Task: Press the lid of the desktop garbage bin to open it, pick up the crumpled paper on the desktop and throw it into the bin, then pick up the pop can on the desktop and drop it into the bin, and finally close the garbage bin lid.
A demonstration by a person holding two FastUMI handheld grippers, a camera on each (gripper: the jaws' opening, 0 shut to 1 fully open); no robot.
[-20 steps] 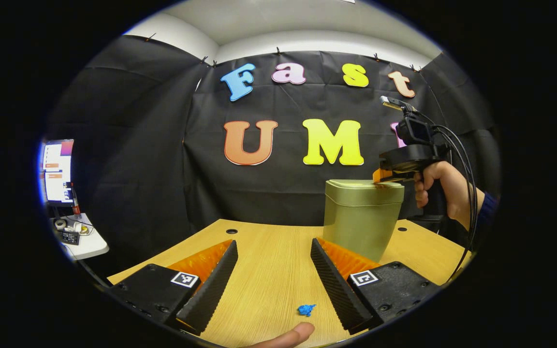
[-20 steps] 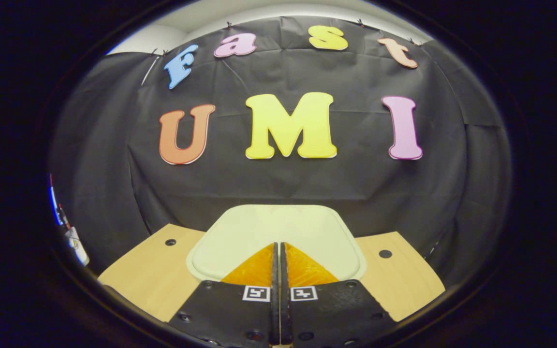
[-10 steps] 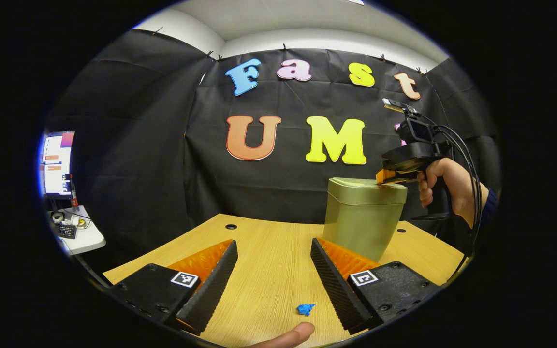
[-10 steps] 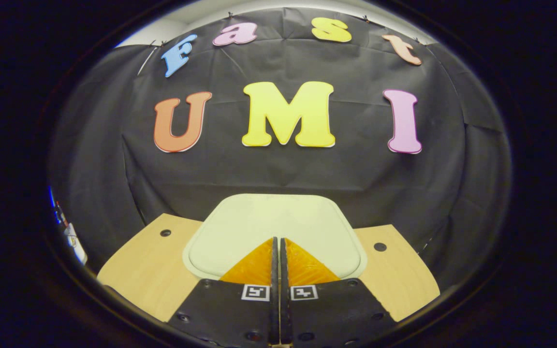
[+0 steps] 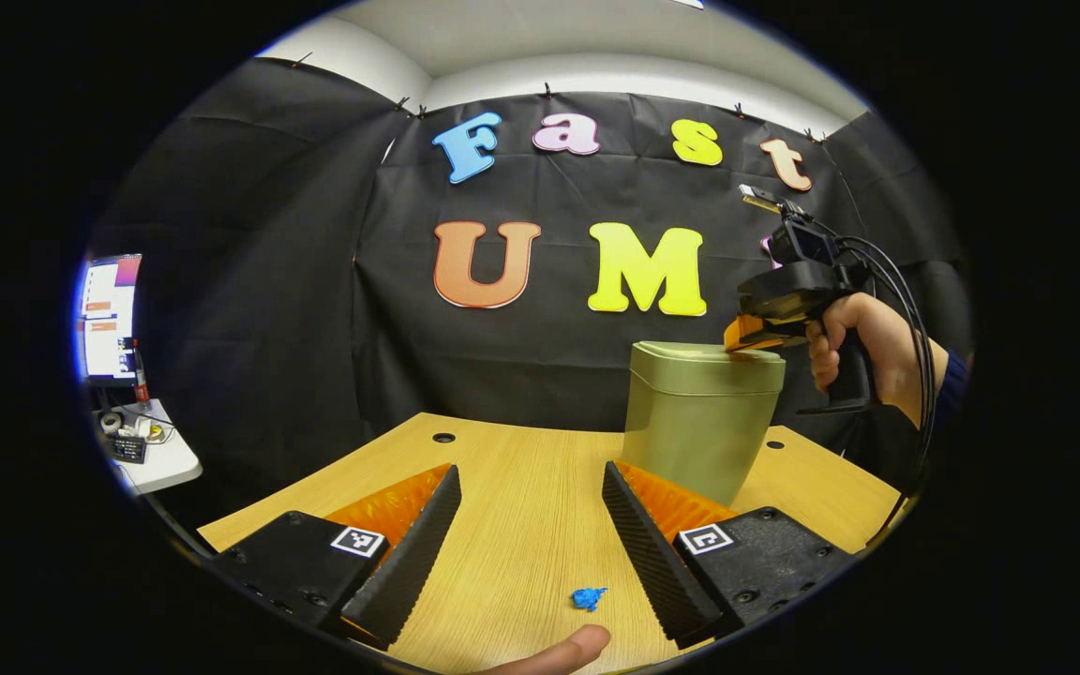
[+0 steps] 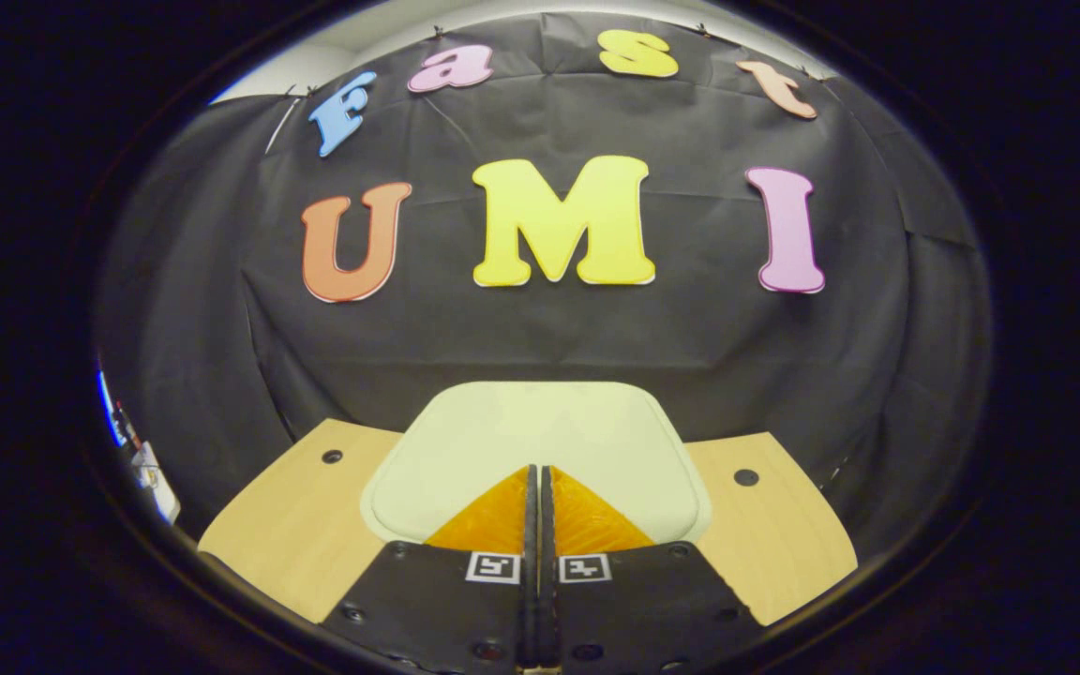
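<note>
Our left gripper (image 5: 529, 511) has its jaws spread wide above the light wooden desktop (image 5: 521, 525), with nothing between them. Our right gripper (image 6: 536, 473) has its jaws pressed together, tips resting at the near edge of the pale green lid (image 6: 531, 441) of the tall, olive-green metal garbage bin (image 5: 701, 422). In the left gripper view that gripper sits at the lid's right edge, held by a hand (image 5: 863, 352). The bin stands upright at the desk's far right, lid down. A small blue scrap (image 5: 588, 597) lies near a fingertip (image 5: 563, 649).
</note>
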